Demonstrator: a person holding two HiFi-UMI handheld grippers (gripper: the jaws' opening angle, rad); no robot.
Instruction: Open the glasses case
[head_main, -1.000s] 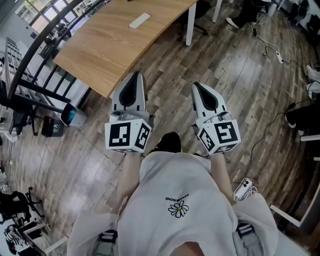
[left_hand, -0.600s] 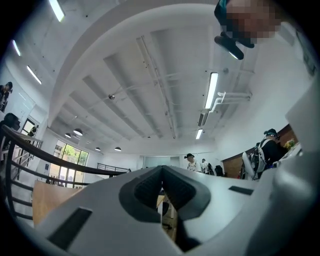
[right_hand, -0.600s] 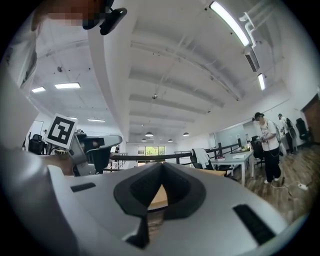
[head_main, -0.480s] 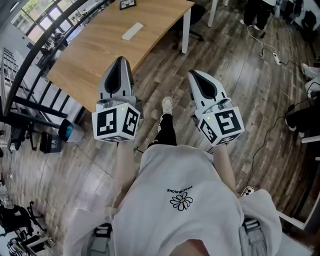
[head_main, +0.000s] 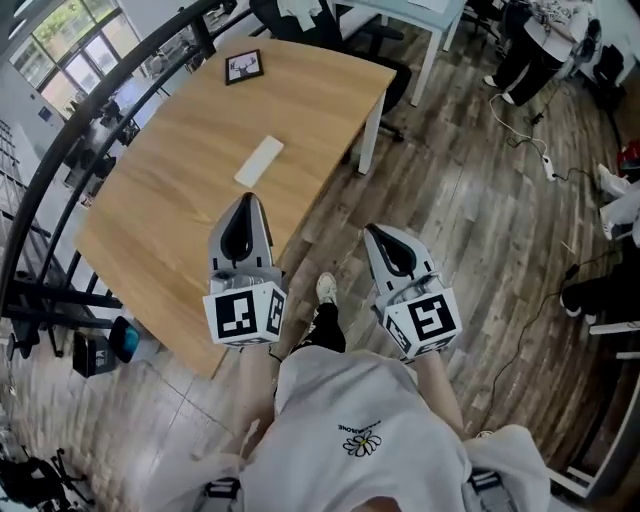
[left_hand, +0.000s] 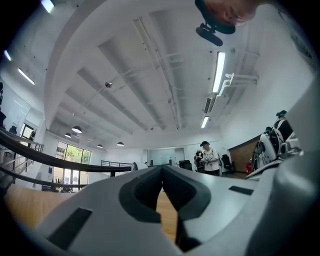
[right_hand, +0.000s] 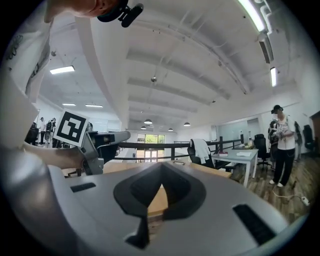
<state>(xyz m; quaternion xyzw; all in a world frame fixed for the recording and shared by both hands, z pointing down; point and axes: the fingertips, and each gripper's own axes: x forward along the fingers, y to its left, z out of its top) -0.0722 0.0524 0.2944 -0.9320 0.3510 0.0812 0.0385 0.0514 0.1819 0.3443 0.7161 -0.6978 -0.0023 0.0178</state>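
- The left gripper (head_main: 244, 200) has its jaws pressed together, with nothing between them; it touches nothing
- The right gripper (head_main: 373, 232) has its jaws closed in the same way, and they are empty too
- The glasses case (head_main: 259, 161), white and long, lies closed on the wooden table (head_main: 180, 150), farther away than the left gripper and apart from it
- The left gripper is above the near part of the table; the right gripper is above the floor (head_main: 470, 200), to the right of the table
- A small picture frame (head_main: 244, 66) lies at the far end of the table

Left claw (head_main: 246, 200), right claw (head_main: 373, 233): shut, empty.
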